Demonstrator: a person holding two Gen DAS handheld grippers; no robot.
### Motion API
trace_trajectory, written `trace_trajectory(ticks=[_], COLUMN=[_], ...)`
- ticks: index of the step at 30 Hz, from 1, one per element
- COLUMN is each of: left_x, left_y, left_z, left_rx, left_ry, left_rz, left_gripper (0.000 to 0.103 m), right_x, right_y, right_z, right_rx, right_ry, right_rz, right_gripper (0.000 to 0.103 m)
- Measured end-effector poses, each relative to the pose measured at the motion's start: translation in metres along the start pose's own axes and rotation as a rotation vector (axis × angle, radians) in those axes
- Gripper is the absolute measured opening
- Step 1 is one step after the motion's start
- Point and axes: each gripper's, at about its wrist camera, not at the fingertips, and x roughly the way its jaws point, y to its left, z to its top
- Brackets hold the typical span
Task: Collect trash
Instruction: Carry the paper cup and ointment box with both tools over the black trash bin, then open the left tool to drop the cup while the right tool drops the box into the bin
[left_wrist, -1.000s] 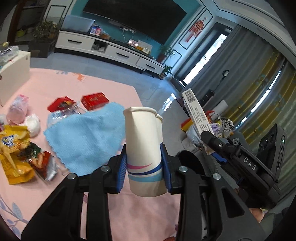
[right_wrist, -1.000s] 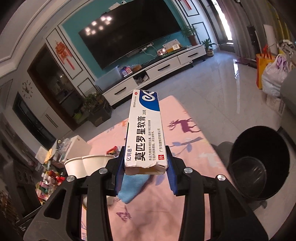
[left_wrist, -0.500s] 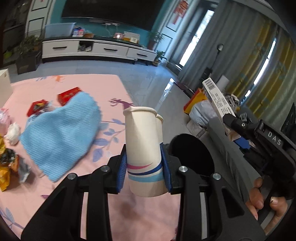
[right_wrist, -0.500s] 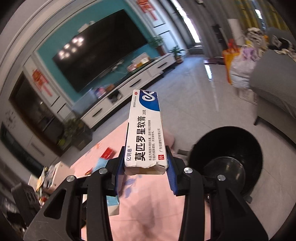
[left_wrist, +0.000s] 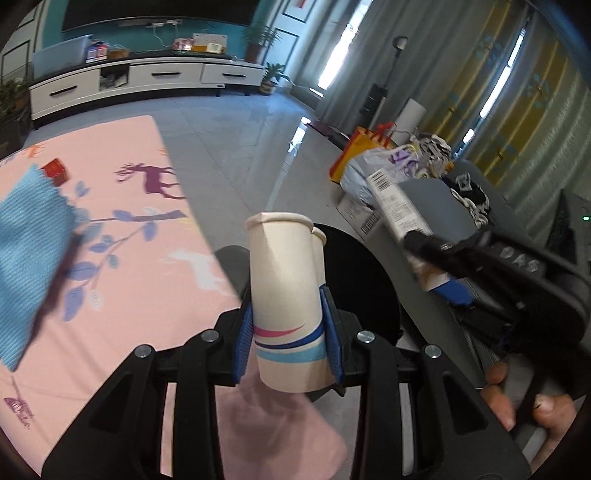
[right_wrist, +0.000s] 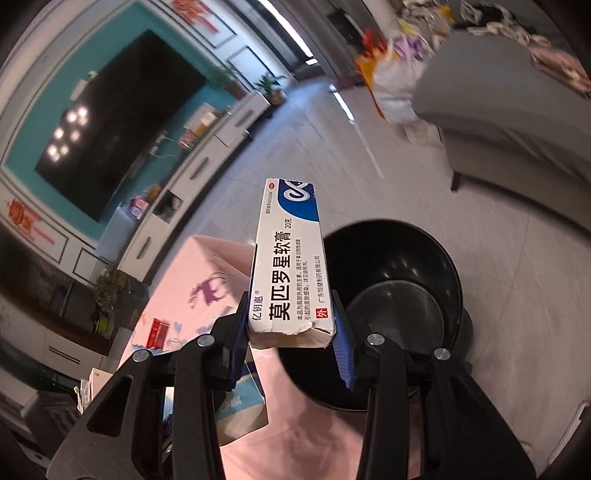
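Note:
My left gripper is shut on two nested white paper cups with pink and blue stripes, held upright. Behind the cups, past the pink cloth's edge, stands a black trash bin, mostly hidden by them. My right gripper is shut on a white and blue ointment box, which reaches over the near rim of the same black bin. The bin's inside looks bare. In the left wrist view the box and the right gripper hang at the right, above the bin, with a person's hand on the handle.
A pink table cloth bears a blue towel and a red packet. A grey sofa and bags stand beyond the bin. A white TV cabinet lines the far wall. A blue and white box lies below the right gripper.
Both grippers have swung toward the black bin and sunk, each keeping its hold. The bin now looms larger in both views, and the towel and wrappers have slid off to the left.

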Motion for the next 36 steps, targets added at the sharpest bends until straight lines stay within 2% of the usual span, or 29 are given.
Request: trace_trajectory(ticks=[8, 10, 12, 18, 36], left_x=[0.043, 0.056, 0.065, 0.082, 0.108], left_y=[-0.023, -0.026, -0.029, -0.037, -0.046], left_z=[-0.002, -0.004, -0.005, -0.008, -0.019], left_rx=[0.027, 0.018, 0.017, 0.046, 0.092], left_ry=[0.076, 0.111, 0.136, 0.162, 0.225], left_rz=[-0.017, -0.027, -0.028, -0.003, 0.026], left_gripper=[0.035, 0.035, 0.035, 0.035, 0.035], right_x=[0.024, 0.029, 0.033, 0.044, 0.058], right_y=[-0.047, -0.053, -0.057, -0.064, -0.069], right_z=[0.005, 0.005, 0.005, 0.005, 0.006], right_rx=[0.186, 0.205, 0.21, 0.217, 0.216], right_ry=[0.087, 0.103, 0.112, 0.157, 0.18], right_rz=[-0.002, -0.029, -0.064, -0.079, -0.149], right_gripper=[0.041, 0.041, 0.041, 0.041, 0.041])
